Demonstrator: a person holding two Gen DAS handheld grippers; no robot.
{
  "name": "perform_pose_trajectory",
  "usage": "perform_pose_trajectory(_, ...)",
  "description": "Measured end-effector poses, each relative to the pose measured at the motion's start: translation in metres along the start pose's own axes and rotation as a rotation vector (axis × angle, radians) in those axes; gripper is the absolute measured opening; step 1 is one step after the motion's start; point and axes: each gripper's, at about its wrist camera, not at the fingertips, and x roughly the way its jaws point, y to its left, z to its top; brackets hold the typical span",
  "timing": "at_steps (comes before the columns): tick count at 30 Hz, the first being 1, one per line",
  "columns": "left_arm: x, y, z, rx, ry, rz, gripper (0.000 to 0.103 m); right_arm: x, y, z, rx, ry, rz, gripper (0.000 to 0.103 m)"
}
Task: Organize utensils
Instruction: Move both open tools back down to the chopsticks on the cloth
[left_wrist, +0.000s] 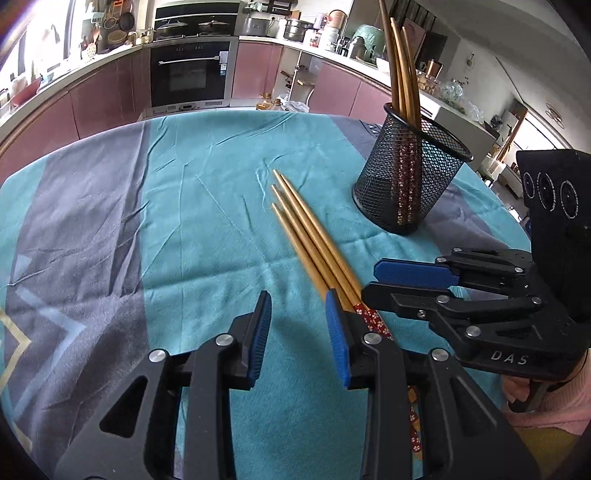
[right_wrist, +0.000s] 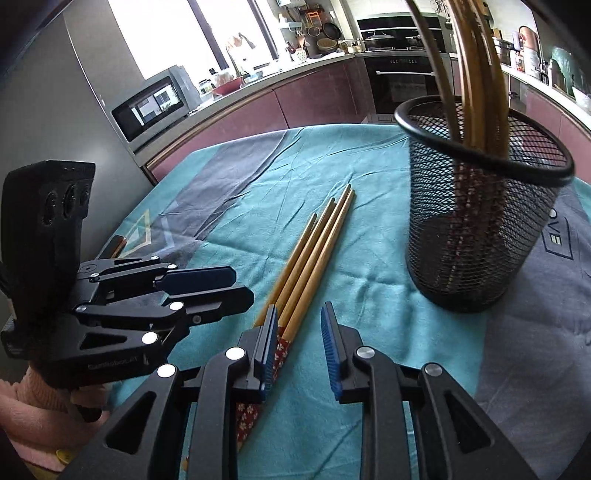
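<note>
Three wooden chopsticks (left_wrist: 310, 236) with red flowered handles lie together on the teal tablecloth (left_wrist: 207, 206); they also show in the right wrist view (right_wrist: 314, 254). A black mesh holder (left_wrist: 410, 177) stands upright to their right with several chopsticks in it, and shows in the right wrist view (right_wrist: 484, 210). My left gripper (left_wrist: 299, 328) is open and empty, its right finger over the chopstick handles. My right gripper (right_wrist: 299, 343) is open and empty, its left finger over the same handles. Each gripper shows in the other's view, the right one (left_wrist: 406, 280) and the left one (right_wrist: 221, 284).
The table is round and its edge curves close behind the holder. Kitchen counters, an oven (left_wrist: 190, 74) and a microwave (right_wrist: 151, 107) stand beyond the table. A small brown object (right_wrist: 118, 245) lies near the table's left edge.
</note>
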Motion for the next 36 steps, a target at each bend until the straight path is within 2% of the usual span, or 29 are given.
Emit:
perform_pose_trajectory(17, 0.010, -0.011, 0.006, 0.025, 0.011, -0.012, 0.031, 0.002, -0.008, 0.001, 0.012, 0.025, -0.061, 0.022)
perform_pose_trajectory(31, 0.018, -0.013, 0.008, 0.058, 0.043, 0.041, 0.028, 0.003, -0.011, 0.003, 0.003, 0.033, -0.072, 0.022)
perform_pose_trajectory(36, 0.021, -0.008, 0.011, 0.062, 0.050, 0.081, 0.018, 0.010, -0.008, 0.009, -0.015, 0.032, -0.101, 0.022)
